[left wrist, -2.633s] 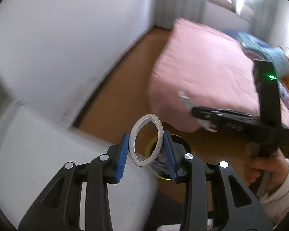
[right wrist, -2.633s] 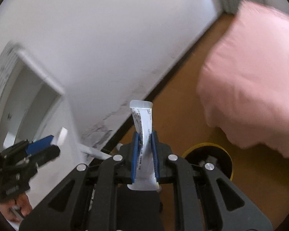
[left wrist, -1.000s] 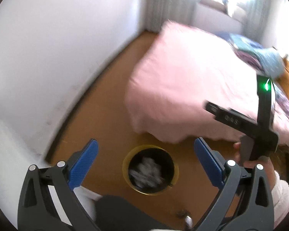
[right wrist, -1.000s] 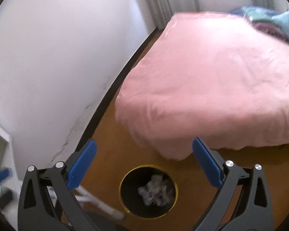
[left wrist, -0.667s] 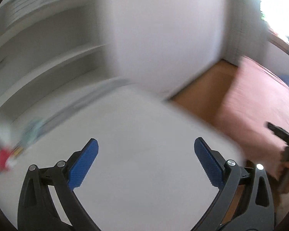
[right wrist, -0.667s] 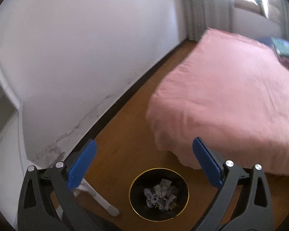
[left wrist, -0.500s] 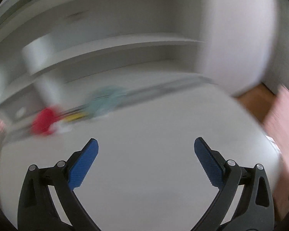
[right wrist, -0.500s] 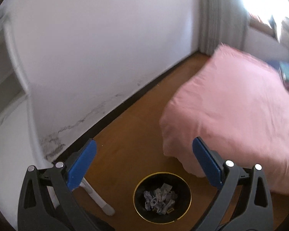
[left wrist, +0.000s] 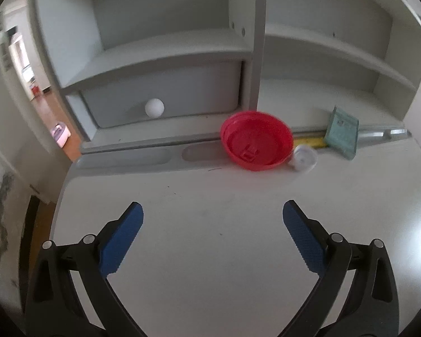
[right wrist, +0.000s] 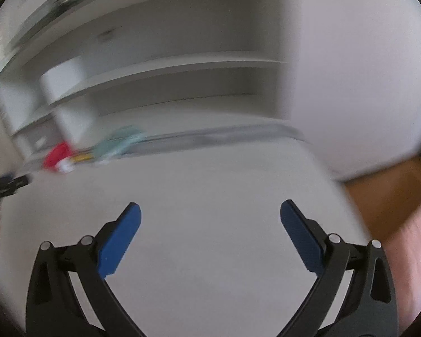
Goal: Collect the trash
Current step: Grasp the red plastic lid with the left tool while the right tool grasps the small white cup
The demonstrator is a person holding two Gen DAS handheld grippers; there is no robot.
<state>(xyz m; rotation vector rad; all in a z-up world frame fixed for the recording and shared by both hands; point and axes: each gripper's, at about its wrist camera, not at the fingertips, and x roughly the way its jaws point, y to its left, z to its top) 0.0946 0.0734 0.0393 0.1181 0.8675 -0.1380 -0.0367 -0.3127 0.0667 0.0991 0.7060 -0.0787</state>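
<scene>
Your left gripper (left wrist: 212, 219), jaws wide and empty like the right gripper's (right wrist: 210, 219), faced the red lid (left wrist: 256, 143) lying far and slightly right.

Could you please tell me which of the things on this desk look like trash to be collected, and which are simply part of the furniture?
Likely trash to collect:
red plastic lid
small white cap
teal packet
yellow strip, partly hidden

Just there:
white desk
shelf unit
drawer with its round white knob

Both the left gripper and the right gripper are open and hold nothing.
</scene>
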